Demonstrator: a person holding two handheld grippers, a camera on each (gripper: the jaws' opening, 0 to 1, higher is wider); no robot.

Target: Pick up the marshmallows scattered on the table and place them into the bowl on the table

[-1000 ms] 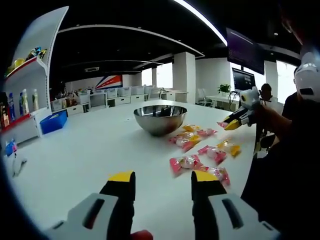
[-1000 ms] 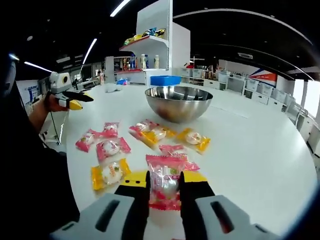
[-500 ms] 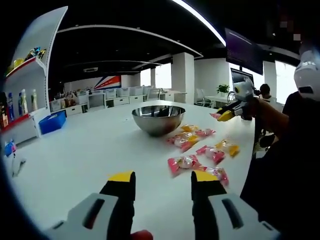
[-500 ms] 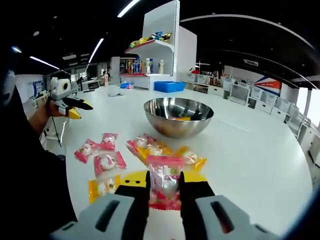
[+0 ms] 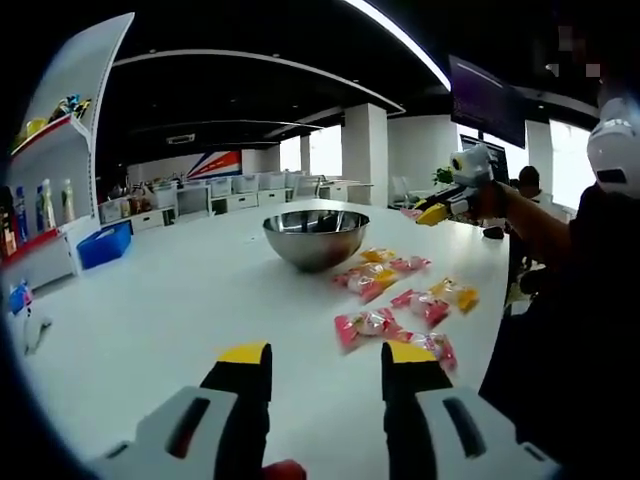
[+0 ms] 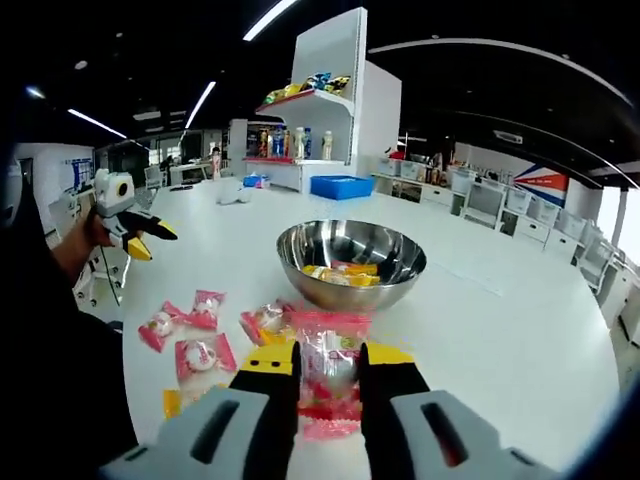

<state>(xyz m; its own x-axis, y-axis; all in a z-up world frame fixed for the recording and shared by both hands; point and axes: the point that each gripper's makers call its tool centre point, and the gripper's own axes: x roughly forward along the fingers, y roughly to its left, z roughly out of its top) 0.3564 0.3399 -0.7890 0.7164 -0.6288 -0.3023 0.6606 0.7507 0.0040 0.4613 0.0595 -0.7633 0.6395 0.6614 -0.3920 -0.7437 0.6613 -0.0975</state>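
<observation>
A steel bowl (image 6: 350, 262) stands on the white table (image 6: 520, 340) with a few yellow and pink packets inside. My right gripper (image 6: 328, 360) is shut on a pink marshmallow packet (image 6: 325, 335), held above the table just short of the bowl's near rim. Several wrapped marshmallows (image 6: 200, 355) lie to its left. In the left gripper view, my left gripper (image 5: 327, 360) is open and empty low over the table. The bowl (image 5: 316, 237) sits ahead, loose marshmallows (image 5: 370, 325) lie at the right, and the right gripper (image 5: 430, 213) hovers beyond them.
A white shelf (image 6: 300, 140) with bottles and snacks stands beyond the table, with a blue bin (image 6: 342, 186) beside it. The person's arm (image 5: 540, 230) reaches in from the right. The other gripper (image 6: 135, 235) is held off the table's left edge.
My right gripper has risen and moved toward the bowl with the pink packet in it. My left gripper has stayed where it was, open.
</observation>
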